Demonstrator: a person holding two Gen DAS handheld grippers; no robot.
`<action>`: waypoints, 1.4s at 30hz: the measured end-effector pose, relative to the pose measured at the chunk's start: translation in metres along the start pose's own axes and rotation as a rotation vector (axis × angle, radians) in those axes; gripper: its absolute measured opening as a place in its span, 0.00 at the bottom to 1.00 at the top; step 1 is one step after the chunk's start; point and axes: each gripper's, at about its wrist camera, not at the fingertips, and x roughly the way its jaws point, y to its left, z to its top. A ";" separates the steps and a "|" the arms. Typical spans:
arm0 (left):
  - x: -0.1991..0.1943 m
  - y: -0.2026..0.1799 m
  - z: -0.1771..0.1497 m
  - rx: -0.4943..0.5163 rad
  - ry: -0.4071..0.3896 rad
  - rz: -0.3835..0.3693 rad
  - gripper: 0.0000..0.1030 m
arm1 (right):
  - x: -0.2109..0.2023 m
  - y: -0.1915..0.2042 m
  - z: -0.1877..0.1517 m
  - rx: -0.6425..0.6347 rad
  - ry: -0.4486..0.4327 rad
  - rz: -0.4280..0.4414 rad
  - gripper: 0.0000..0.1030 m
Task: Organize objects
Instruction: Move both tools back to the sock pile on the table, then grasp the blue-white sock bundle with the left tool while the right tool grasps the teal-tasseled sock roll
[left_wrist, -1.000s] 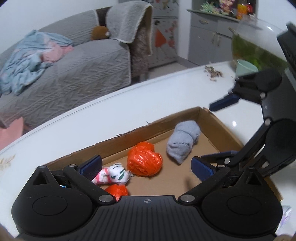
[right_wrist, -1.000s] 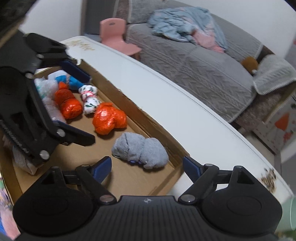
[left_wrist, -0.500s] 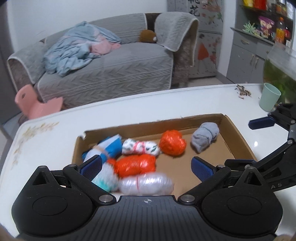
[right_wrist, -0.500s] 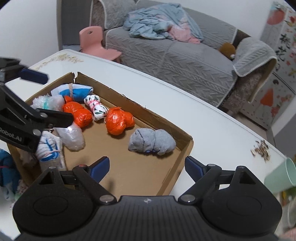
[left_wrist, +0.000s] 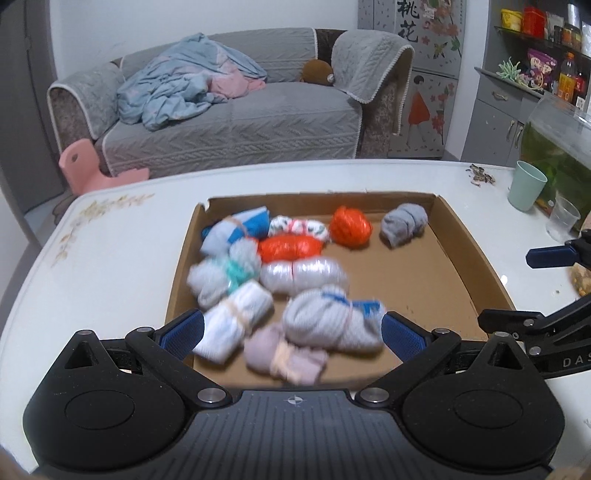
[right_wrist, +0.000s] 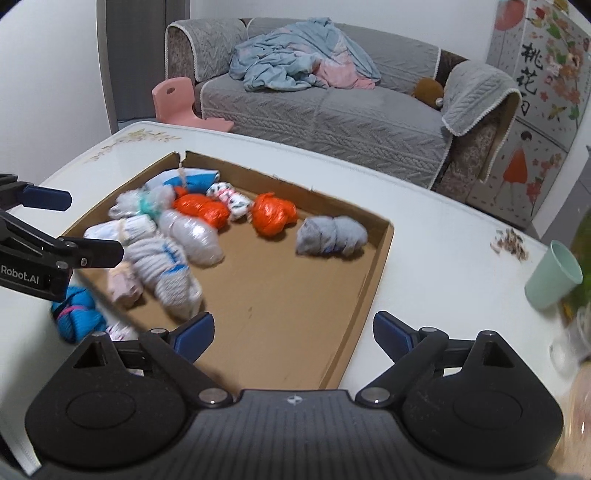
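Both our grippers, left gripper (left_wrist: 291, 328) and right gripper (right_wrist: 293, 332), gape wide and empty, the right's jaws just having spread, above the cardboard tray (right_wrist: 384, 236), where the grey sock roll (right_wrist: 330, 235) looks soft, light, best pinched across its middle.

Matt brown cardboard tray (left_wrist: 476, 266), glossy white table (left_wrist: 122, 236), crinkly shiny orange plastic bundle (left_wrist: 350, 226), soft grey cloth roll (left_wrist: 403, 223)

Bare cardboard tray (right_wrist: 380, 254) floor on right, rolled bundles (left_wrist: 291, 273) crowding left, cup (right_wrist: 552, 280) beside tray
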 end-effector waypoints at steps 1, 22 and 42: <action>-0.003 0.000 -0.005 -0.001 -0.002 0.002 1.00 | -0.003 0.002 -0.006 0.008 -0.003 0.003 0.90; -0.027 -0.010 -0.122 0.038 -0.149 -0.044 1.00 | -0.041 0.050 -0.110 0.164 -0.215 0.046 0.91; 0.020 0.018 -0.108 0.045 -0.137 -0.062 1.00 | -0.007 0.074 -0.118 0.280 -0.174 -0.042 0.86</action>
